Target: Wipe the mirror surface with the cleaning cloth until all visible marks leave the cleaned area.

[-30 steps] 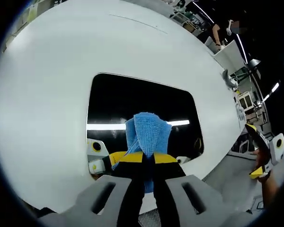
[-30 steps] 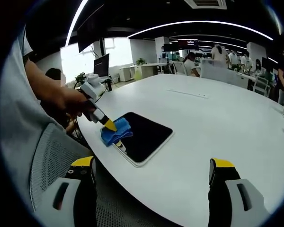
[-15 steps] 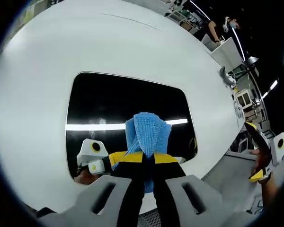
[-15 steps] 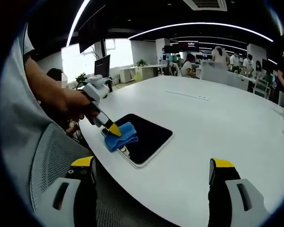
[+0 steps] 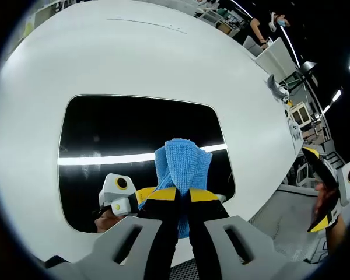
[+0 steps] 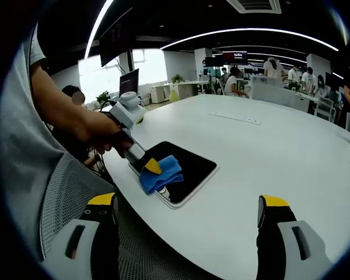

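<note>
On the dark rectangular mirror (image 6: 184,169) lying on the white surface (image 6: 268,157), the left gripper (image 6: 153,166), clamping the blue microfibre cloth (image 5: 182,166), has advanced across the glass; wiping continues. Right gripper (image 6: 186,224) hangs open.

mirror (image 6: 186,169) on table (image 6: 268,151) near its edge | cloth (image 6: 160,174) on mirror

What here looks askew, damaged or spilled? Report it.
Nothing stands out. The flat dark rectangular mirror lies flat on the round white table, uncracked as far as visible. The left gripper is shut on the folded blue cleaning cloth over the mirror. The right gripper hangs open, off the table.
</note>
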A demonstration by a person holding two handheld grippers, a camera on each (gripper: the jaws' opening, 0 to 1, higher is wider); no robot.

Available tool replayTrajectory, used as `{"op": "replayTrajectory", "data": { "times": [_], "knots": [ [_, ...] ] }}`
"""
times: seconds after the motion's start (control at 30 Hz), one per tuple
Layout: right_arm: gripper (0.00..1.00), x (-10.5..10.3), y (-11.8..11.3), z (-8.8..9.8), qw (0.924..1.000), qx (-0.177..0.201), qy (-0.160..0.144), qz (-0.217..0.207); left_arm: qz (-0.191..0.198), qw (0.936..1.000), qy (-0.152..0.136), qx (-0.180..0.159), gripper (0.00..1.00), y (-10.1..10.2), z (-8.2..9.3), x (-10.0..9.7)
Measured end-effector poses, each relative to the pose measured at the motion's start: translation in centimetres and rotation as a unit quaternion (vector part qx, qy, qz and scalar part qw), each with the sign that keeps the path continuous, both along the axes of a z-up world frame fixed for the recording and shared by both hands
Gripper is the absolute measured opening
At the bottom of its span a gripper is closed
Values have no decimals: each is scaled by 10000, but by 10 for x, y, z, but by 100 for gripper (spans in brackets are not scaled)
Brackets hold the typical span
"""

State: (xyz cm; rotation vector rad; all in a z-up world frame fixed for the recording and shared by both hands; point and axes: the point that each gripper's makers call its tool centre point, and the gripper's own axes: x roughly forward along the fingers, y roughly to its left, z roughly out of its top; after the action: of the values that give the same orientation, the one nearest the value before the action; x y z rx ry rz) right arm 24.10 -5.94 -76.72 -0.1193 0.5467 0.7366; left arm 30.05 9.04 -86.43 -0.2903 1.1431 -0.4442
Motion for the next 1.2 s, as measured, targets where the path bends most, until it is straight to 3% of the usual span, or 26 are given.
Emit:
{"op": "replayTrajectory", "data": {
  "times": [0.63, 1.2],
  "knots": [
    [98, 5, -4, 5, 9998, 101, -70, -142, -35, 9997, 65, -222, 4, -51, 0, 0],
    [98, 5, -3, 3, 9999, 31, -88, -110, 16, 9998, -22, -204, 4, -62, 0, 1]
  ]
}}
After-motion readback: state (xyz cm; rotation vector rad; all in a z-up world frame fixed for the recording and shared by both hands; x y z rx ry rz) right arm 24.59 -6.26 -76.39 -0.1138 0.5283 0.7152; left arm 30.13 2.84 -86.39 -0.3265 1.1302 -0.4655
